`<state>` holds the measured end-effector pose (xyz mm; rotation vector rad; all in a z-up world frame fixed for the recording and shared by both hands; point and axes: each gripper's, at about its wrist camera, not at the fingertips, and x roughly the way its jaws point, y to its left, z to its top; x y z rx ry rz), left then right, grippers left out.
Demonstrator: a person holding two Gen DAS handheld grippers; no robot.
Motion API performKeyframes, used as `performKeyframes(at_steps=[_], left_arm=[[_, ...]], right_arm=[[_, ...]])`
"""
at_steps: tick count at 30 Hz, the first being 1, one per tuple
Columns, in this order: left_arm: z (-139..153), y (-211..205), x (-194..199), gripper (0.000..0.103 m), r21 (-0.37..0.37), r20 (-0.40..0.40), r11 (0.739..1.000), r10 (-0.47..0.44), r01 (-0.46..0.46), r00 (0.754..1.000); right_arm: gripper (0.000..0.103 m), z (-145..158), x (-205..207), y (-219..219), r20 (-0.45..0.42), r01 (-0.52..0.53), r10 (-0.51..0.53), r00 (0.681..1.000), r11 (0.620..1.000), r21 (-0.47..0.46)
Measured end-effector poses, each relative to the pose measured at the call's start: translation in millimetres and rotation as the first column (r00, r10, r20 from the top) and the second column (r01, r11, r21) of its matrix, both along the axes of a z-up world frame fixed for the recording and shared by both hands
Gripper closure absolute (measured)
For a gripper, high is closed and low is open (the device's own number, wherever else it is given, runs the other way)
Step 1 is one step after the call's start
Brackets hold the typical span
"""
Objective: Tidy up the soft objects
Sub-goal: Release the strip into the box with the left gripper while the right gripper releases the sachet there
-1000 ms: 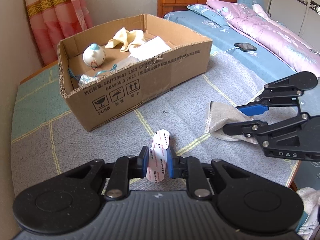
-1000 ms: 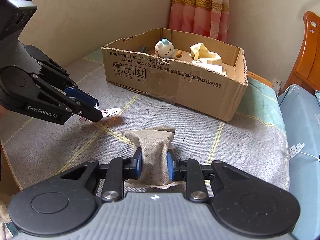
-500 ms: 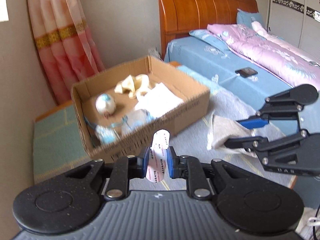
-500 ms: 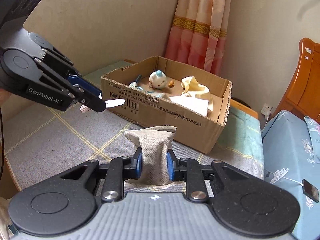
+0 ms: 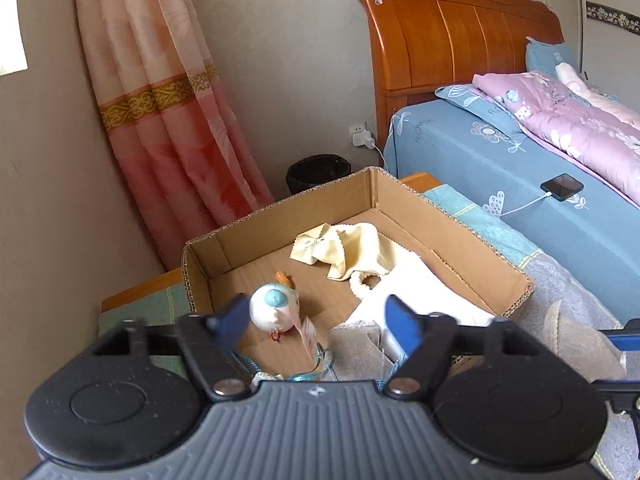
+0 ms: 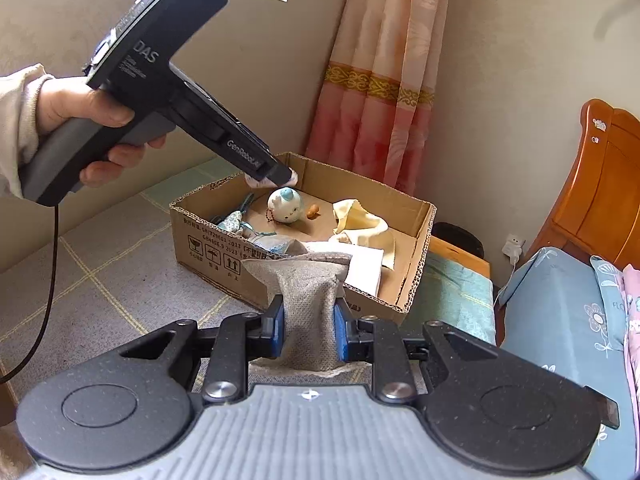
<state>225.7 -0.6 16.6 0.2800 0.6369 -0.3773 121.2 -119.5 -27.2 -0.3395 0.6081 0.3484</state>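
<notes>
Left gripper [image 5: 316, 320] just spread (over the box [image 5: 460, 236]) — right gripper [image 6: 309, 330] pinching cloth [image 6: 308, 320].

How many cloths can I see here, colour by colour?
Yellow cloth, in the cardboard box: 1
White cloth, in the box: 1
Grey cloth, pinched in the right gripper: 1
Total: 3
The pale bundle by the box's front wall is too unclear to count.
</notes>
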Motion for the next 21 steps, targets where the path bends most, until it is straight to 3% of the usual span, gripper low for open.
performKeyframes(at_steps=[8, 15, 21], left_arm=[[1, 22, -55, 0.001, -0.028, 0.098, 0.996, 0.086, -0.083, 0.992], [0, 46, -84, 0.001, -0.117, 0.021, 0.967, 0.229, -0.225, 0.973], [0, 54, -99, 0.001, -0.08, 0.004, 0.947, 0.313, -0.312, 0.95]], right_arm=[[0.075, 0, 8, -3, -0.012, 0.021, -0.021, 1.0, 1.0, 0.002], [0.075, 6, 29, 2, -0.03, 0.022, -0.022, 0.999, 0.999, 0.023], [0.075, 21, 54, 10, -0.025, 0.023, -0.022, 0.999, 0.999, 0.025]])
